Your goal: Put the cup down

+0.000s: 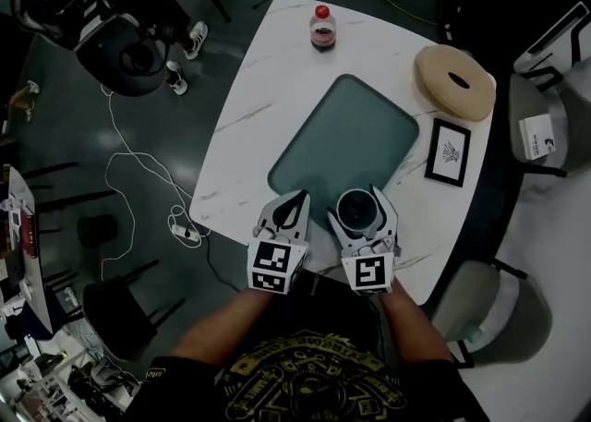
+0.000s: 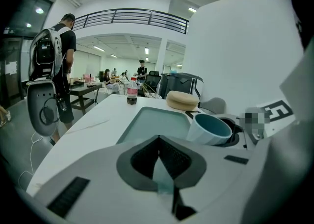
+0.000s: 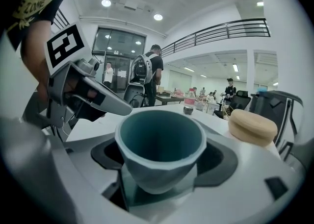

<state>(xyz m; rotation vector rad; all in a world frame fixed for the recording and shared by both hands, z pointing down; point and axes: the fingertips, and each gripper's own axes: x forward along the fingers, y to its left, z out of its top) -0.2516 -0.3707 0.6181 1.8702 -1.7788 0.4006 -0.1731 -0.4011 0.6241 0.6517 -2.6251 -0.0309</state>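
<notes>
Gripping the pale blue cup (image 3: 161, 142) by its faceted sides, the right gripper (image 1: 359, 212) holds it upright, mouth up, over the near edge of the grey-green tray (image 1: 346, 138) on the white marble table (image 1: 268, 69). Contact between cup base and tray cannot be judged. Just beside it, the left gripper (image 1: 297, 200) is clenched and empty.

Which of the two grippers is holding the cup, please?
The right gripper: the cup sits clamped between its jaws, whereas the left gripper is shut on nothing.
</notes>
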